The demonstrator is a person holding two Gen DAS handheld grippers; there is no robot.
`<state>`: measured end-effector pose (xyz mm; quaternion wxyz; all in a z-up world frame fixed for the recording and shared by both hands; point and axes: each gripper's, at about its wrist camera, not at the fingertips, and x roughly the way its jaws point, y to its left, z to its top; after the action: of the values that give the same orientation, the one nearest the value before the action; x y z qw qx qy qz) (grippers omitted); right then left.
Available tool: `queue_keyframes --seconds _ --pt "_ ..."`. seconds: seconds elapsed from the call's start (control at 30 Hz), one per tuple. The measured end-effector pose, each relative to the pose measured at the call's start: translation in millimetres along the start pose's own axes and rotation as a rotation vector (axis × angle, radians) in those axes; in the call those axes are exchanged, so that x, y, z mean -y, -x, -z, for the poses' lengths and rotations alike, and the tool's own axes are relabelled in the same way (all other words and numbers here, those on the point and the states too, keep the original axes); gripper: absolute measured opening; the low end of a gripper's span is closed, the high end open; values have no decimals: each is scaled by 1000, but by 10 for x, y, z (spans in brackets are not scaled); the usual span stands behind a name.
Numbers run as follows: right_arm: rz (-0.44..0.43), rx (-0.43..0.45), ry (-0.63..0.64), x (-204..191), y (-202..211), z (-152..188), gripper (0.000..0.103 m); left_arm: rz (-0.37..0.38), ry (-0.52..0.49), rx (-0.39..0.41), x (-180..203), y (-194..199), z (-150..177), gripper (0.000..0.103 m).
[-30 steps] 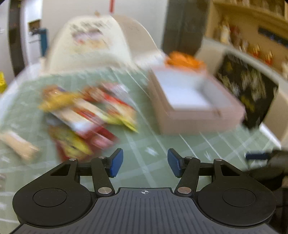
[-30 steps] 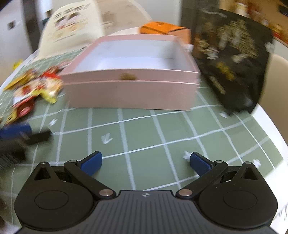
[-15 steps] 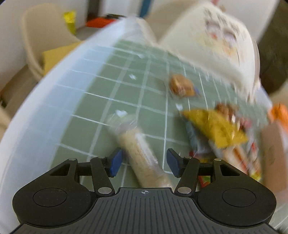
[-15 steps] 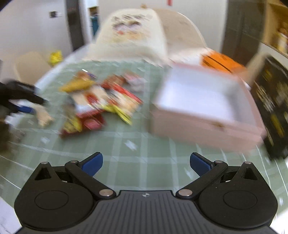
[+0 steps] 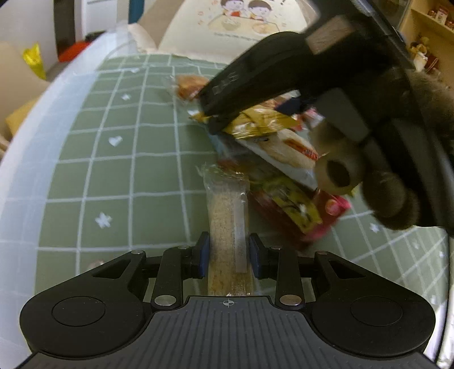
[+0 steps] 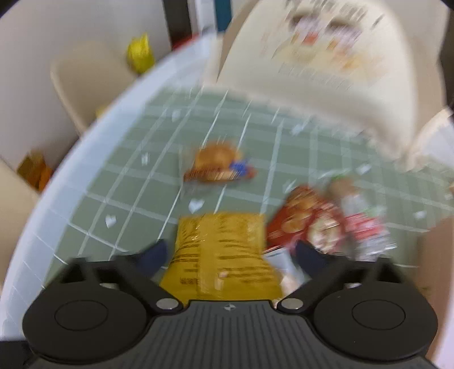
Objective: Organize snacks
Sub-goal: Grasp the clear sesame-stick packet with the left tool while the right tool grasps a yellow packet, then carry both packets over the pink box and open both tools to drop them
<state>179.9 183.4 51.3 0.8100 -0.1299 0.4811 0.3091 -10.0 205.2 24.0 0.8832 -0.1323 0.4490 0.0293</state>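
A pile of snack packets (image 5: 281, 159) lies on the green gridded mat (image 5: 119, 176). My left gripper (image 5: 229, 255) is shut on a long clear-wrapped beige cracker bar (image 5: 227, 221) that still rests on the mat. My right gripper (image 6: 232, 255) is open, its fingers either side of a yellow snack packet (image 6: 221, 255) on top of the pile; in the left wrist view it reaches in from the upper right (image 5: 255, 82). A red packet (image 6: 306, 221) and a small orange-brown snack (image 6: 218, 164) lie beyond it. The right wrist view is blurred.
The mat covers a round white table; its edge (image 5: 42, 127) curves close on the left. A cream chair back with a cartoon print (image 5: 241, 25) stands behind the table. Another chair (image 6: 82, 82) stands off the left edge.
My left gripper swung from facing the pink box to the cracker bar and closed on it. My right gripper swung left from the box to the snack pile and came down over the yellow packet.
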Motion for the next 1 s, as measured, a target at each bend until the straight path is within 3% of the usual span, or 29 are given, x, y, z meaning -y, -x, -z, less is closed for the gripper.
queue_keyframes --seconds 0.07,0.1,0.23,0.33,0.57,0.67,0.83,0.93,1.0 --pt "17 -14 49 -91 -17 25 69 17 3 -1 16 8 36 33" --pt "-2 -7 70 -101 65 61 61 15 4 1 31 12 52 33" --pt "-76 57 25 98 628 267 59 52 7 -12 142 50 99 33" --pt "-74 146 -14 386 1191 559 59 89 -66 -8 378 124 132 33" --pt "69 243 -121 1063 1988 1587 59 293 -232 -30 1268 331 170 33" --pt "192 244 -182 1270 2218 2083 59 374 -240 -3 1586 366 22 33" --pt "222 225 -326 1608 2359 2694 59 400 -256 92 2031 258 -476 33" --pt "247 213 -356 1679 2342 2903 59 482 -123 119 2119 8 -868 35" --pt "237 213 -372 1727 2321 2970 59 491 -52 112 2144 -229 -1053 35"
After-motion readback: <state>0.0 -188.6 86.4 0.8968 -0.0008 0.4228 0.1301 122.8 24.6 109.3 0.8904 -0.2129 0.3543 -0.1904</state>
